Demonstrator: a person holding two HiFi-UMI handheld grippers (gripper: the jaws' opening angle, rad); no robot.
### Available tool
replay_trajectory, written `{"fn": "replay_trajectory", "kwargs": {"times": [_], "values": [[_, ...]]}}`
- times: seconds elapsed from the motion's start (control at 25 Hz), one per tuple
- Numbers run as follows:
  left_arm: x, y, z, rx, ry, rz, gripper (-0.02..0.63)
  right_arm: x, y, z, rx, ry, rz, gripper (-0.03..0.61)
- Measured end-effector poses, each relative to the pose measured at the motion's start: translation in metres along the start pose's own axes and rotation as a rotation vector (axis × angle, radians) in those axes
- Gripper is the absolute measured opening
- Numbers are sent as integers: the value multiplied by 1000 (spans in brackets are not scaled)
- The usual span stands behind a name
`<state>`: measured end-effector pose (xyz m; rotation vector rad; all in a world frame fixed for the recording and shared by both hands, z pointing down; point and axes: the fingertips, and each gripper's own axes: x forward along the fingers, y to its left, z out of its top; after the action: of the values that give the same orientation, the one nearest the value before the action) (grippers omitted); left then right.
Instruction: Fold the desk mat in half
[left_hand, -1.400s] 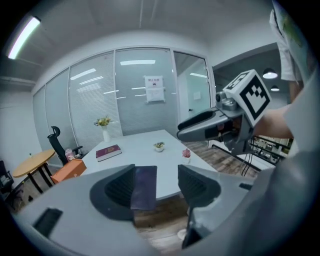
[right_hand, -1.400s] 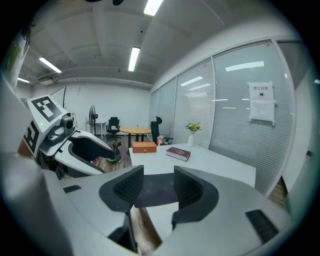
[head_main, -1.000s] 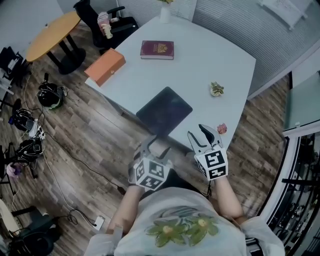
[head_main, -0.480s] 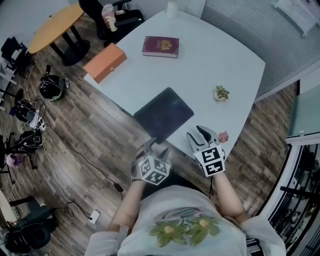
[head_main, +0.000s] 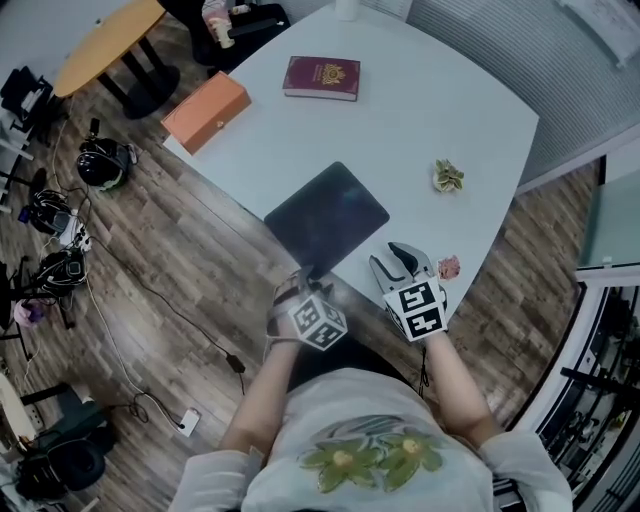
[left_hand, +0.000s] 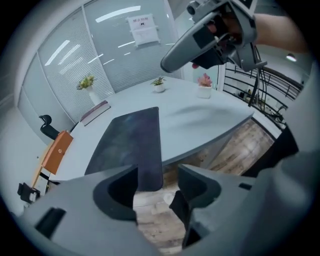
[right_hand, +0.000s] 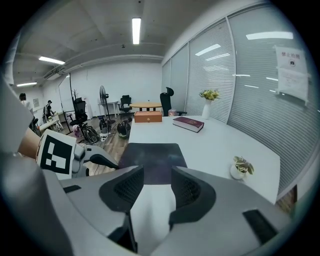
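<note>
Grey-brown wood-plank floor (head_main: 170, 290); large white table (head_main: 420, 110); round orange-topped table (head_main: 105, 45) beyond its far-left corner; pale slatted blinds (head_main: 480, 40); long ceiling strip light (right_hand: 136, 30).

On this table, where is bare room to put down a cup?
The widest bare patch lies between the book, the mat and the green plant. Another lies beyond that plant, toward the table's far edge. The near edge is crowded: mat, left gripper, right gripper, pink plant.

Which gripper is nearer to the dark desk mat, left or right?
Left. The left gripper is at the overhanging near corner of the desk mat; the right gripper hovers right of it, apart.
</note>
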<state>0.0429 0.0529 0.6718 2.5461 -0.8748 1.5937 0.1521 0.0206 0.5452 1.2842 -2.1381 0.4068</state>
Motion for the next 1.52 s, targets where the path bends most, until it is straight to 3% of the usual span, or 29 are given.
{"fn": "replay_trajectory", "kwargs": {"times": [0.32, 0.48, 0.76, 1.04, 1.52], "values": [[18, -4, -8, 10, 39, -10, 215, 9, -1, -16, 8, 44, 4, 179], [20, 0, -13, -1, 44, -7, 135, 17, -2, -20, 9, 71, 6, 179], [9, -3, -8, -63, 11, -126, 35, 32, -6, -23, -16, 116, 21, 179], [-4, 5, -1, -117, -4, -203, 15, 41, -14, -31, -27, 164, 27, 179], [-21, 40, 18, -221, -55, -217, 11, 58, -13, -41, -118, 245, 97, 195]]}}
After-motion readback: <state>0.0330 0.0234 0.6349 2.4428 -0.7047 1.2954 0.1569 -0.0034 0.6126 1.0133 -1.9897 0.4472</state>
